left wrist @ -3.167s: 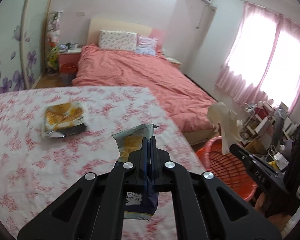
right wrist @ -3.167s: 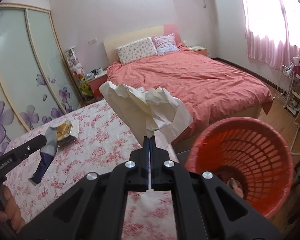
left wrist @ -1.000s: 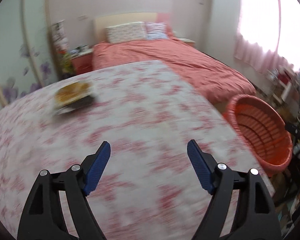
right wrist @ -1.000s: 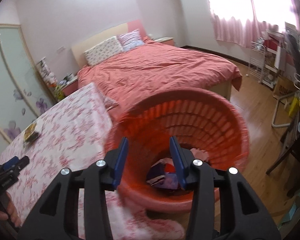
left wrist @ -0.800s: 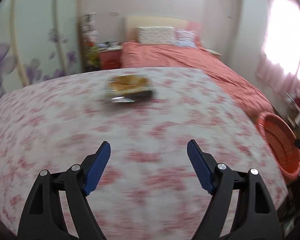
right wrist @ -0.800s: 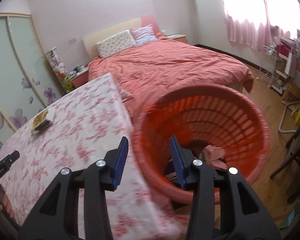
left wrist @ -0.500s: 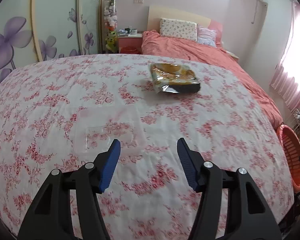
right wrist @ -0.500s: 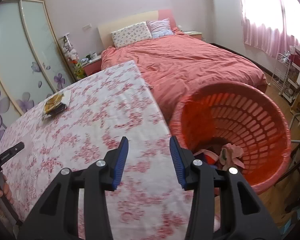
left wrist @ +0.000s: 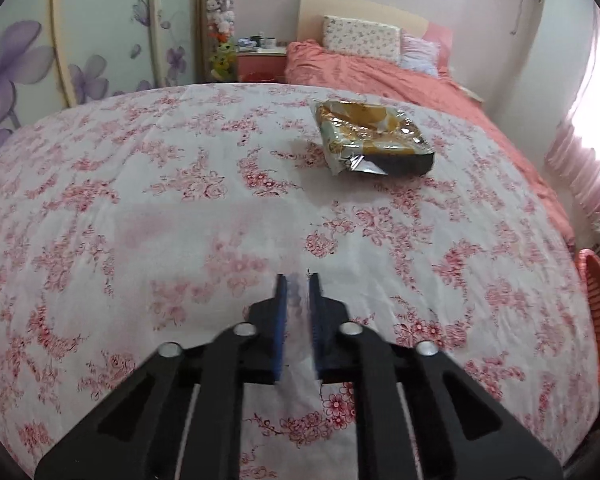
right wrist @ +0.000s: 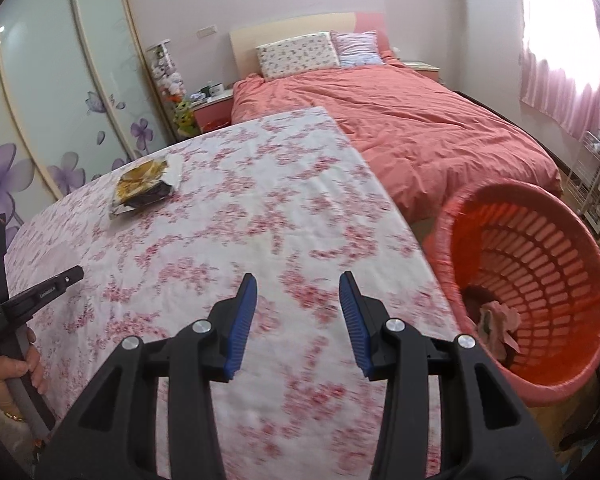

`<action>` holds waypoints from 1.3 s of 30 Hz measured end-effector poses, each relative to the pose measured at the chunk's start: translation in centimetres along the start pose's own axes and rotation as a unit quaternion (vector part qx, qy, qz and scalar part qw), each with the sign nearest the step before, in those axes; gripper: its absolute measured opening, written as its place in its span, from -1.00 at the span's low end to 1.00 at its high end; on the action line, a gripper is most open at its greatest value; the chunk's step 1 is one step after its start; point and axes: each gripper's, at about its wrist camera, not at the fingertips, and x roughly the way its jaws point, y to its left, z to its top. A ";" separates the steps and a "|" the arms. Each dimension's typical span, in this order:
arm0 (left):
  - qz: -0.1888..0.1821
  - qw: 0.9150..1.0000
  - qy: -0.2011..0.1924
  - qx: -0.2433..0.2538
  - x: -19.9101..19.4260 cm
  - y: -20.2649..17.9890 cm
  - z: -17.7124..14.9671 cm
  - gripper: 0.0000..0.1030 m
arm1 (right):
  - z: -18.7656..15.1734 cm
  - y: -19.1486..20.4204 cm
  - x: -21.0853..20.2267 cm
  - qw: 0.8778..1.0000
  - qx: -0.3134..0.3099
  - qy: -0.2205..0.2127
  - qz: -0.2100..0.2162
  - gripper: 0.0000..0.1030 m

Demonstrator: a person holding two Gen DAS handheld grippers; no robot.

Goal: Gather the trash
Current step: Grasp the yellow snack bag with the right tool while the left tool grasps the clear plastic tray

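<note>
Snack packet (left wrist: 374, 142), a crumpled gold and silver foil wrapper, is the one plain piece of trash lying on the flowered tablecloth (left wrist: 140, 160), toward the table's far side. Nearest in the left wrist view, the left gripper (left wrist: 296, 280) points down at the cloth with its blue pads drawn almost together. A hazy smear sits in the thin slit between them, and I cannot tell whether some thin clear scrap is pinched there or nothing at all. From those fingers the packet lies ahead and to the right, well apart, with bare cloth between. Its near edge shows a dark band and a silvery flap, and its long axis seems to slant from far left to near right, though the fisheye makes that uncertain. The right gripper (right wrist: 298, 276) hovers over the table's near right part with its pads apart and nothing between them, just beside the orange basket (right wrist: 512, 186), which stands on the floor off the table's right edge and holds a few pieces already. From that gripper the packet is far off to the left. So the left hand looks the nearer of the two, and a reach forward and rightward with the jaws reopened would likely suit it.
</note>
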 end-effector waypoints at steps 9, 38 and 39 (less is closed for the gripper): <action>-0.009 1.000 -0.022 -0.008 -2.1 3.9 0.9 -0.92 | 2.6 6.2 3.6 0.998 -0.034 0.004 0.048 -0.17; 0.006 1.000 -0.014 -0.018 -1.2 6.8 2.2 -0.92 | 9.4 18.5 18.9 0.996 -0.068 0.058 0.021 -0.96; 0.005 1.000 -0.015 -0.016 -1.4 6.6 2.2 -0.92 | 9.3 18.1 18.5 0.996 -0.063 0.054 0.019 -0.96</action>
